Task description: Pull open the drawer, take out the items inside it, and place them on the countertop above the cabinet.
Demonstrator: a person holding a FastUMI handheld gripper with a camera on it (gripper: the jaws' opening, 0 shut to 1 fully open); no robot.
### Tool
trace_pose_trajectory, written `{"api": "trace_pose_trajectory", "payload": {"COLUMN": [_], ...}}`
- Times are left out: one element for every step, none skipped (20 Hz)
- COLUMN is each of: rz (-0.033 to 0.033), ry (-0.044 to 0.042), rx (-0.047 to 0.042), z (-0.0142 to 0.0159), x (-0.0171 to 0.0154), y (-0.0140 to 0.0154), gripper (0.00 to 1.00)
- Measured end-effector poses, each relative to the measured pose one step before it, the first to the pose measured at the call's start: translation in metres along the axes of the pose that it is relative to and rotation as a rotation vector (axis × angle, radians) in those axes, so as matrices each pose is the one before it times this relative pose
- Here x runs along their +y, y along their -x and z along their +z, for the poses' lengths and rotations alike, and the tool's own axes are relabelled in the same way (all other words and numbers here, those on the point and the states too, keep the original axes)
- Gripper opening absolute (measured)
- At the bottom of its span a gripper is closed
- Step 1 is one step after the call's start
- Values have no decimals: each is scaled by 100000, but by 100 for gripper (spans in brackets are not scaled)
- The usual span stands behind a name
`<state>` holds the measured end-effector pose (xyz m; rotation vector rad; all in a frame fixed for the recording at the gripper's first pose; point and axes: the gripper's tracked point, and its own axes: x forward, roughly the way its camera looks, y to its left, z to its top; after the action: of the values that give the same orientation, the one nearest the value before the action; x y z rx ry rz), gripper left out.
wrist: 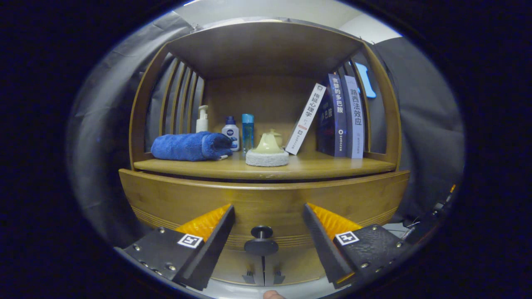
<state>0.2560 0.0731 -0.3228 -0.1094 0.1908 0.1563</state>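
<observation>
Wooden cabinet point(266, 104) fills the scene, with dark booth cloth behind and to both sides. Its counter point(332, 166) carries a rolled blue towel point(189, 146), three bottles point(230, 132), a pale round object on a white pad point(267, 151) and several books point(341, 116) leaning toward the cabinet's side frame for support. Below the counter lies the drawer point(187, 197); its front sits flush under the counter edge, so it appears closed and its contents are hidden. The hand-held gripper point(268, 224) is released, fingers spread wide and touching nothing. The dark round knob point(261, 244) stands between the fingers, so the spread would let them pass on either side of it. Whether the counter items came from the drawer cannot be determined.
</observation>
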Motion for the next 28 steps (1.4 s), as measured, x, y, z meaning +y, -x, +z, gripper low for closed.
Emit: {"api": "trace_pose_trajectory", "payload": {"rz": [63, 29, 92, 29, -32, -20, 2, -44, 32, -358, -476, -15, 10, -23, -151, -306, 829, 728, 370, -212, 191, 569, -120, -1350, -1082, -200, 306, -596], "ry": [-53, -258, -15, 292, 115, 256, -96, -410, 76, 293, 1059, 579, 950, 506, 791, 1365, 1437, 704, 952, 478, -518, -1439, -1116, -884, -1045, -1124, -687, -685], "rx": [758, -265, -197, -100, -309, 64, 60, 243, 669, -393, 832, -1682, -271, -353, 476, 437, 681, -1378, -1393, -1078, -1299, -1306, -1202, 296, -918, -1813, -1723, -1695], "z": [-101, 73, 64, -18, -3, 49, -24, 27, -366, 140, 107, 277, -75, 3, 43, 141, 259, 638, 833, 1205, 1462, 1523, 1880, 1654, 1952, 2171, 2192, 2098], "x": [25, 10, -23, -19, -14, 23, 17, 59, -32, 73, 56, 34, 110, 115, 103, 171, 393, 393, 368, 231, 256, 248, 99, -428, -399, -290, -276, -529], "y": [-244, -106, -190, -75, -286, -239, -232, -201, 120, -542, -222, -132, 115, 138, -47, 221, 392, 774, 720, 967, 1189, 1305, 1068, 1468, 1673, 1752, 1701, 1769], "gripper": [100, 100, 100, 100, 100, 100, 100, 100, 100, 100, 100, 100, 100, 100, 100, 100, 100, 100, 100, 100, 100, 100, 100, 100, 99, 98, 97, 97]}}
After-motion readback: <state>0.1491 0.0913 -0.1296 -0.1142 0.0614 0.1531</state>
